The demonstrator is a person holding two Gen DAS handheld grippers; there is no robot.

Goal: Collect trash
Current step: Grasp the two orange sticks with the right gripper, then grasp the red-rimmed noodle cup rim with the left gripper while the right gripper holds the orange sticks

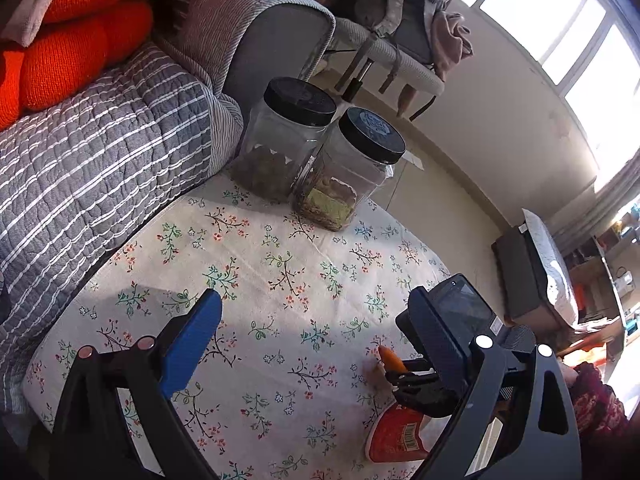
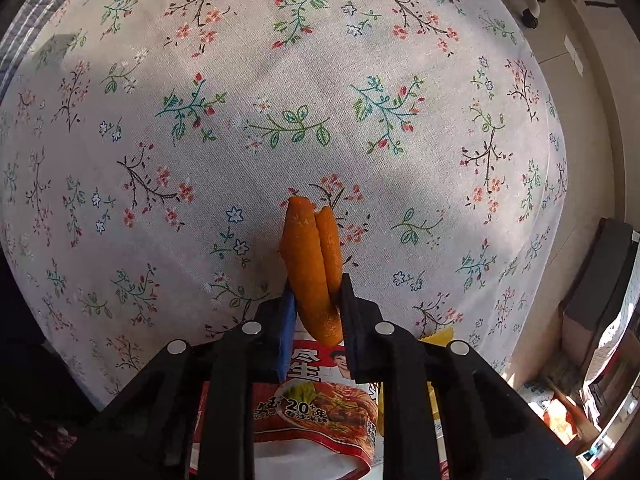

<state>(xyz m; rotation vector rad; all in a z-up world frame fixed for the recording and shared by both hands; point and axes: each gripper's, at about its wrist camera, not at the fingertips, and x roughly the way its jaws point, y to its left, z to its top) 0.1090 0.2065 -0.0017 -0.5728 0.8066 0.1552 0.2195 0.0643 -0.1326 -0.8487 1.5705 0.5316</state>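
right claw (image 2: 316, 300) clamped on orange peel (image 2: 312, 264), just above the floral table (image 2: 360, 80) | left claw (image 1: 320, 328) apart, empty, hovering | left to do, we judge: red noodle cup (image 2: 316, 408) beside peel uncollected; no bin seen; task early

A floral tablecloth (image 1: 280, 280) covers the worktop. Far ahead of the left tool stand two black-lidded clear jars (image 1: 320, 152), touching; a red noodle cup (image 1: 396, 436) lies beside its right finger.
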